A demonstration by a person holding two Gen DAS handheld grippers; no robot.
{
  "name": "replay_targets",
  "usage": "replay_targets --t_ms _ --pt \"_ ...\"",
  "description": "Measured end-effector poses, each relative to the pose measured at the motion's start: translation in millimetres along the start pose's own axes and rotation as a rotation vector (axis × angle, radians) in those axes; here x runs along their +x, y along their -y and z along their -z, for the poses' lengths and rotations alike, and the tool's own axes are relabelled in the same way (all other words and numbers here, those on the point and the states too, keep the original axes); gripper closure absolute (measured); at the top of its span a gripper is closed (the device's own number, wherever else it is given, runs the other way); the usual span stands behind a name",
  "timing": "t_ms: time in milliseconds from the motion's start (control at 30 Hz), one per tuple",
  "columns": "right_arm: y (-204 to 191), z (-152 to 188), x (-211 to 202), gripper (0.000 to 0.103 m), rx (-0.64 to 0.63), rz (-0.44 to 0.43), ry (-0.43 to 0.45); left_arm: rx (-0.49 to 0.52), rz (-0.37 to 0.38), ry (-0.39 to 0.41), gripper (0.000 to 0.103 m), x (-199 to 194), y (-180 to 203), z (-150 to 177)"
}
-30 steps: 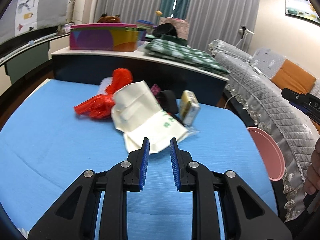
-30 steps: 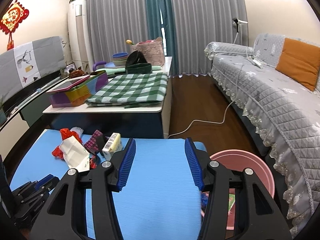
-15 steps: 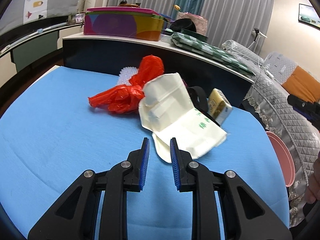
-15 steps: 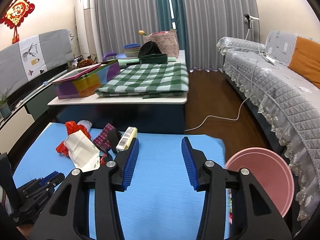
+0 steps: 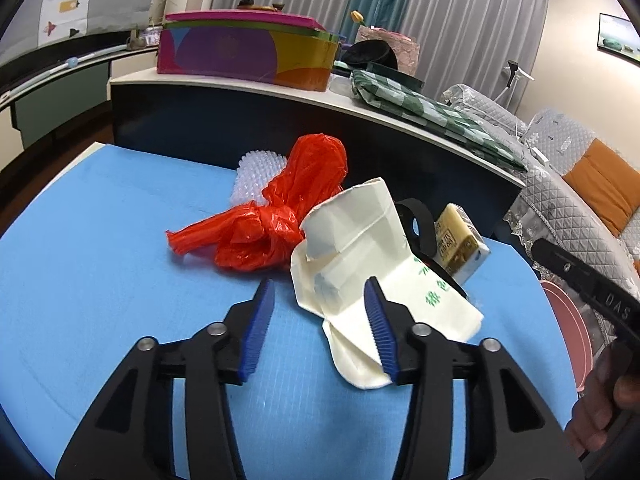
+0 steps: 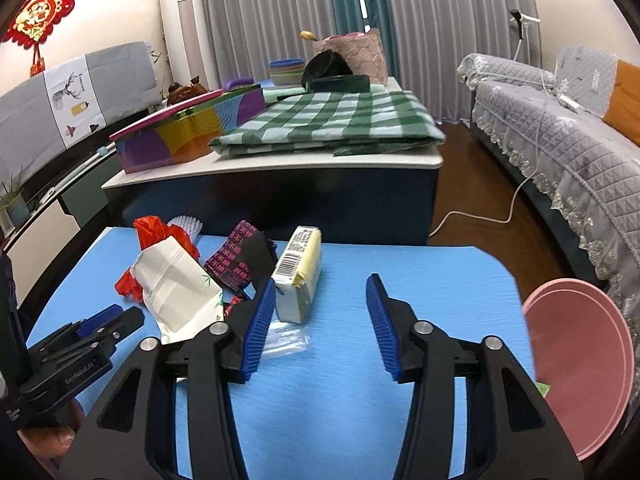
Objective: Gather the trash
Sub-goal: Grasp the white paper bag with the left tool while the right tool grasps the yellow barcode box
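Now you are holding the left gripper (image 5: 320, 304) low over the blue table (image 5: 100, 264), and its jaws have just been opening; they are standing apart with the near edge of the cream paper bag (image 5: 360, 264) lying between them, untouched by the blue pads. The trash is sitting in one heap on the far side of the table: a red plastic bag (image 5: 276, 220) is touching the paper bag's left side, a clear bubbled piece (image 5: 256, 172) is lying behind it, and a yellow carton (image 6: 300, 272) is resting to the right. You are keeping the right gripper (image 6: 320, 312) spread wide and empty, just beside that carton. A pink bin (image 6: 580, 364) is waiting past the table's right edge.
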State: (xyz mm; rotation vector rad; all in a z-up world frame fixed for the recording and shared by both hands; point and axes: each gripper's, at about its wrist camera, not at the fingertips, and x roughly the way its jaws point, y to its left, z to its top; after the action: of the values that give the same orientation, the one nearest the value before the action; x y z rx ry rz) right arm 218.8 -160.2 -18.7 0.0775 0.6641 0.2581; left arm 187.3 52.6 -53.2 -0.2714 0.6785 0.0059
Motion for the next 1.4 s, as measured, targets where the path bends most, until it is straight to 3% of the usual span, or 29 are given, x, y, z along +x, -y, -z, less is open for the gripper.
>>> replay_targets --t_ms 200,633,700,833,1033,1400 --pt "-7 -4 20 0.043 -0.010 0.003 -0.015 -0.030 0.015 -0.040 0.047 20 -4 -6" --pt "-12 -7 66 0.042 -0.006 -0.001 -0.082 -0.067 0.042 -0.090 0.046 44 -8 -15" --pt "-11 -6 69 0.046 -0.007 0.002 -0.093 -0.066 0.047 -0.102 0.046 46 -8 -15" --pt "-7 -2 73 0.074 -0.004 0.001 -0.115 -0.070 0.059 -0.105 0.046 46 -8 -14" --pt "3 0 60 0.078 0.004 0.011 -0.121 -0.071 0.075 -0.120 0.046 49 -8 -14" --pt "30 1 -11 0.078 -0.003 0.063 -0.091 -0.037 0.103 -0.083 0.080 17 11 3"
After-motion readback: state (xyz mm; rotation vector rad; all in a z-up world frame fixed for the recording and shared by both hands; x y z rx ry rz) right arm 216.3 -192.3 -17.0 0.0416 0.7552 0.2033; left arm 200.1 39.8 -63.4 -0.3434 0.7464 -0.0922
